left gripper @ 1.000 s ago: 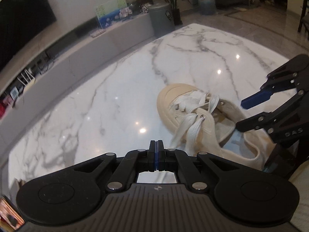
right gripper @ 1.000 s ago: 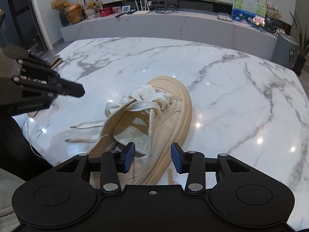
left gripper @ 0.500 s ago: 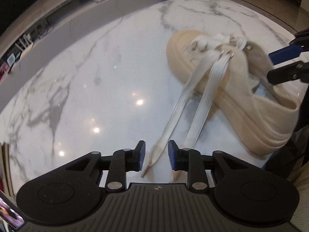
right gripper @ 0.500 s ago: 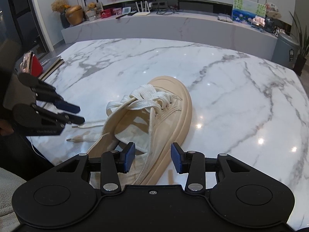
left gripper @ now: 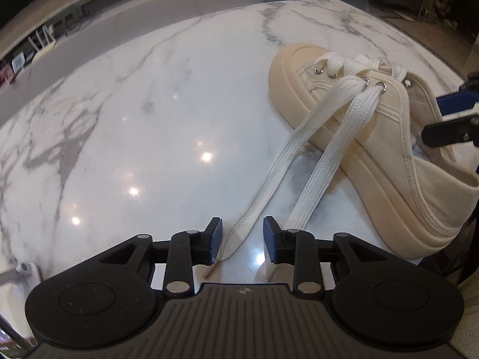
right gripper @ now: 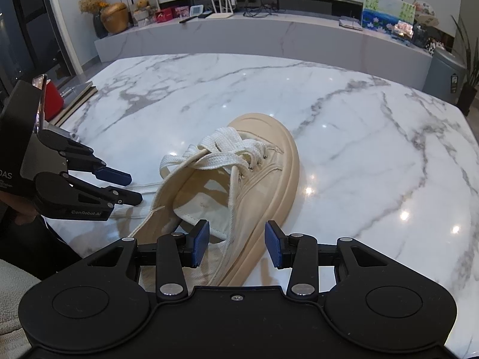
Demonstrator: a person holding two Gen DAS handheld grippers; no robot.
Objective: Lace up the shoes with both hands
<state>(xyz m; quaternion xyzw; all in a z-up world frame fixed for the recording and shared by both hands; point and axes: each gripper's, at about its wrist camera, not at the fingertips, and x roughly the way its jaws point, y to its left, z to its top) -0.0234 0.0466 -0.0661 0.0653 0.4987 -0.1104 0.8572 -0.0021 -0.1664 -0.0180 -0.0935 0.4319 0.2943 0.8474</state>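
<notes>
Beige canvas shoe (right gripper: 239, 197) lies on white marble table (left gripper: 134, 113), toe pointing away from the person, thick rubber sole on the tabletop. Laces (right gripper: 221, 152) are criss-crossed through the front eyelets; the upper eyelets nr the ankle look unthreaded. Two loose flat white lace ends run from the side eyelets down across the sole and out over the marble toward the L side. L gripper (left gripper: 242, 240) points steeply down, just above the table, jaws part open and closing; the near lace end (left gripper: 257, 203) runs btwn its blue pads, tip lying just past the L pad, but pads aren't pressing on it, gap visible on both sides. Second lace end (left gripper: 323, 167) passes just beside the R pad and goes under that finger. In R wrist view the same L gripper (right gripper: 134, 187) shows from the side, fingertips low over the laces beside the shoe's heel opening. R gripper (right gripper: 236, 245) hovers at the heel end of the shoe, jaws abt a third open, straddling the shoe's side wall and sole edge w/o visibly clamping it; can't tell if pads touch the fabric. Behind the table: long low marble-faced cabinet (right gripper: 269, 33) w/ a router, frames, a gold vase and a painted picture.
</notes>
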